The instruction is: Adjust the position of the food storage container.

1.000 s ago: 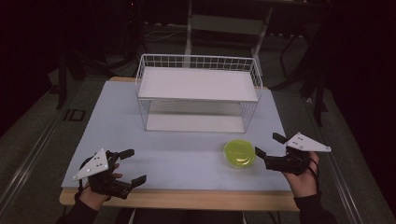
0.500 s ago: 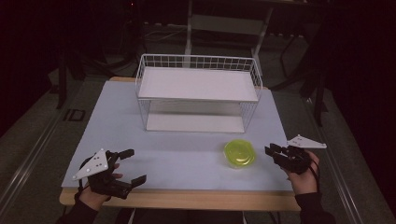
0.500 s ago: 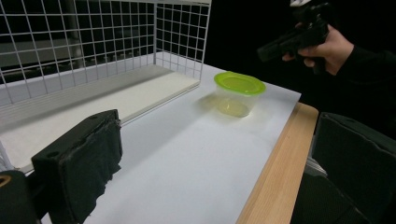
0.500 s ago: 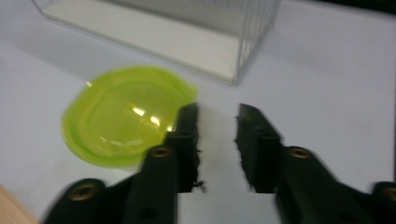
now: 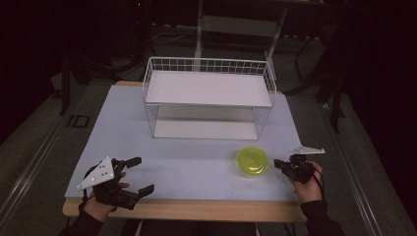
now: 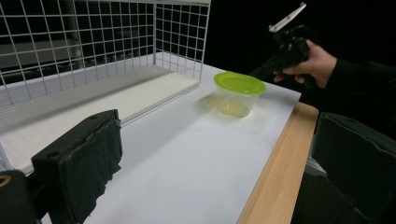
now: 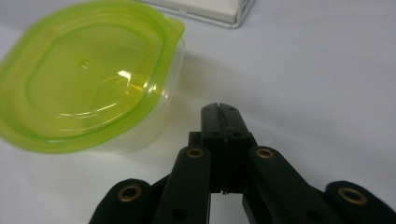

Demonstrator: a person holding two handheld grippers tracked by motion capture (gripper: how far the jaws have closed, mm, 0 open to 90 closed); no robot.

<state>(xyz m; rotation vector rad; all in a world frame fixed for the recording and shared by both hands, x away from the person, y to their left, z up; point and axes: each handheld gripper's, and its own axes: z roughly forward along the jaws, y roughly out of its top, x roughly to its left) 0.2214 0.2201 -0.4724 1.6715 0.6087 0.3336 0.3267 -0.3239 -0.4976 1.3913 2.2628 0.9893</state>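
Beside green-lidded container (image 5: 252,162), right gripper (image 5: 281,165) low, jaws just clenched together (nothing between); left gripper (image 5: 140,173) spread wide.

One lidded tub (image 5: 252,162), one wire rack (image 5: 208,98)

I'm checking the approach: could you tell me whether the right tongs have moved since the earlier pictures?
Yes. In the high view the right tongs have dropped from beside the wire rack's corner toward the near table edge, next to the green-lidded container, and their jaws have just closed, holding nothing.
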